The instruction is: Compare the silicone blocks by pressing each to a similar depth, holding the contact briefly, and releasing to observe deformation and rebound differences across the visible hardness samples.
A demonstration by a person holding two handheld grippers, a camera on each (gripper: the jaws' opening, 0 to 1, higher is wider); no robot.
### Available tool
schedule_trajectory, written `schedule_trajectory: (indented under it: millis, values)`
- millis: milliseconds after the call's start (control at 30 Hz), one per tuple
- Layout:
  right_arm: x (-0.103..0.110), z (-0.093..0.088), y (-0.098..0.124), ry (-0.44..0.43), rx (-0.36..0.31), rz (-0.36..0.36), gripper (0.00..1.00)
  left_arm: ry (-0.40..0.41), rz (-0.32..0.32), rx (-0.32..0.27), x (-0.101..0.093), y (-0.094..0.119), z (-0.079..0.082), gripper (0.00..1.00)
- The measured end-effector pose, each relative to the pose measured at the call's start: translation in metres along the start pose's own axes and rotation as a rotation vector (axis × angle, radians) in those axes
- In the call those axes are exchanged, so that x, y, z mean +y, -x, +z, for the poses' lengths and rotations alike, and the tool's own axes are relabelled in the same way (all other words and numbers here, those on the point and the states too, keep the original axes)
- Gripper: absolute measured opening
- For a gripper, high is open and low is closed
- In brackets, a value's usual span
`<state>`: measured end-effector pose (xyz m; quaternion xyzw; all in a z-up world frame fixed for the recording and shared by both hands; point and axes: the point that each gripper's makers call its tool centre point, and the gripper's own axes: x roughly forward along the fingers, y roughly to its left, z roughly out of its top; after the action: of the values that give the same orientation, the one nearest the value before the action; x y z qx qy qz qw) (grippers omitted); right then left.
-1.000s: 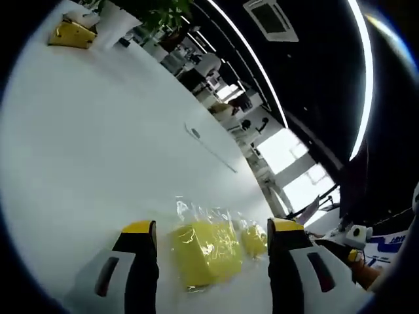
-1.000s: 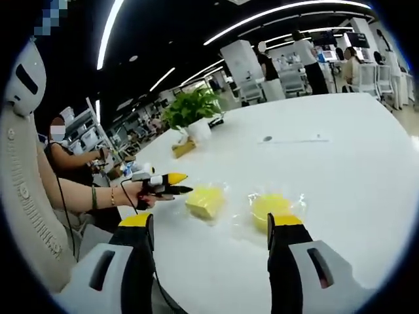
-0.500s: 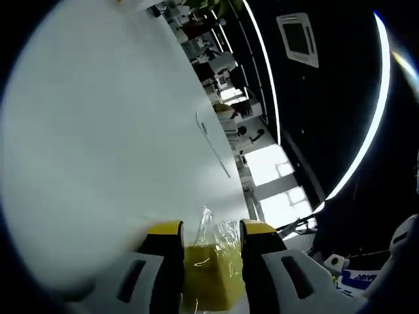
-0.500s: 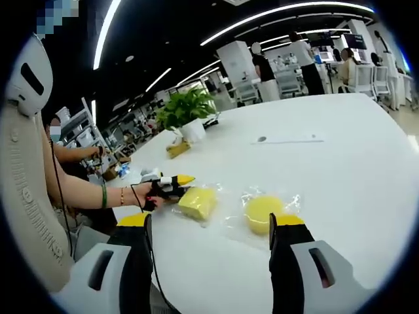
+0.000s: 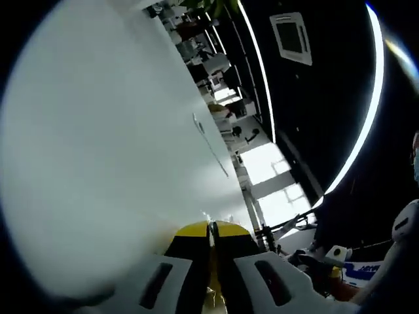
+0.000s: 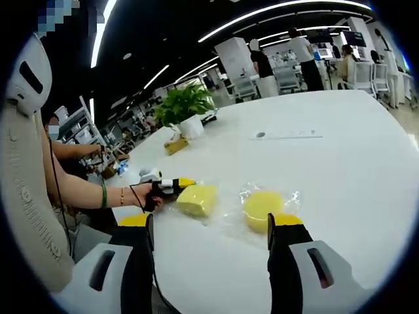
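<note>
A square yellow block [image 6: 196, 199] and a round yellow block [image 6: 262, 208] lie in clear bags on the white table [image 6: 347, 163]. In the right gripper view, a hand holds my left gripper [image 6: 171, 185] against the square block's left edge. In the left gripper view, the left gripper [image 5: 211, 229] has its jaws almost together, with a thin yellow sliver of the block [image 5: 212, 296] low between them. My right gripper [image 6: 213, 226] stands open in front of both blocks, nothing between its fingers; its right fingertip [image 6: 285, 221] overlaps the round block's near edge.
A potted plant [image 6: 186, 108] and a small yellow object [image 6: 173, 145] stand at the table's far left. A flat strip [image 6: 288, 135] lies farther back. The person's arm [image 6: 85, 193] and a white chair back [image 6: 26, 196] are at the left. People stand in the background.
The left gripper's jaws went from wide apart around the square block to nearly together on it. The right gripper stayed open and barely moved.
</note>
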<state>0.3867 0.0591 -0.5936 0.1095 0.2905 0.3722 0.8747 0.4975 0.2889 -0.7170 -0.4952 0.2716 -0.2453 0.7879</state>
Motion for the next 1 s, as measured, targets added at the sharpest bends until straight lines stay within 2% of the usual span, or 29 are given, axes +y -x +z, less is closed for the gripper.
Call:
schedule_trajectory:
  millis: [67, 133, 233, 300, 400, 600, 767, 900, 1000]
  values:
    - [0.000, 0.000, 0.000, -0.003, -0.001, 0.002, 0.65, -0.034, -0.001, 0.004, -0.002, 0.000, 0.001, 0.00]
    - [0.000, -0.001, 0.000, -0.003, 0.000, 0.002, 0.65, -0.101, 0.004, 0.020, -0.004, 0.000, 0.000, 0.00]
    - [0.001, -0.001, 0.001, 0.002, -0.002, 0.003, 0.65, -0.148, 0.018, 0.038, -0.008, 0.001, 0.000, 0.00]
    - [0.002, -0.001, 0.001, 0.007, -0.002, 0.004, 0.65, -0.219, 0.040, 0.057, -0.007, 0.002, 0.000, 0.00]
    - [0.003, 0.000, 0.002, 0.014, -0.005, 0.007, 0.65, -0.278, 0.074, 0.062, -0.010, 0.002, 0.002, 0.00]
    - [0.008, 0.004, 0.005, 0.031, -0.020, 0.015, 0.65, -0.377, 0.077, 0.070, -0.034, 0.002, 0.004, 0.00]
    - [0.013, 0.007, 0.008, 0.040, -0.039, 0.023, 0.64, -0.577, 0.095, 0.095, -0.060, 0.004, 0.006, 0.00]
    - [0.017, 0.009, 0.011, 0.046, -0.053, 0.032, 0.63, -0.766, 0.092, 0.144, -0.084, 0.003, 0.003, 0.00]
    - [0.022, 0.010, 0.014, 0.053, -0.067, 0.041, 0.63, -0.865, 0.111, 0.168, -0.095, 0.003, 0.002, 0.00]
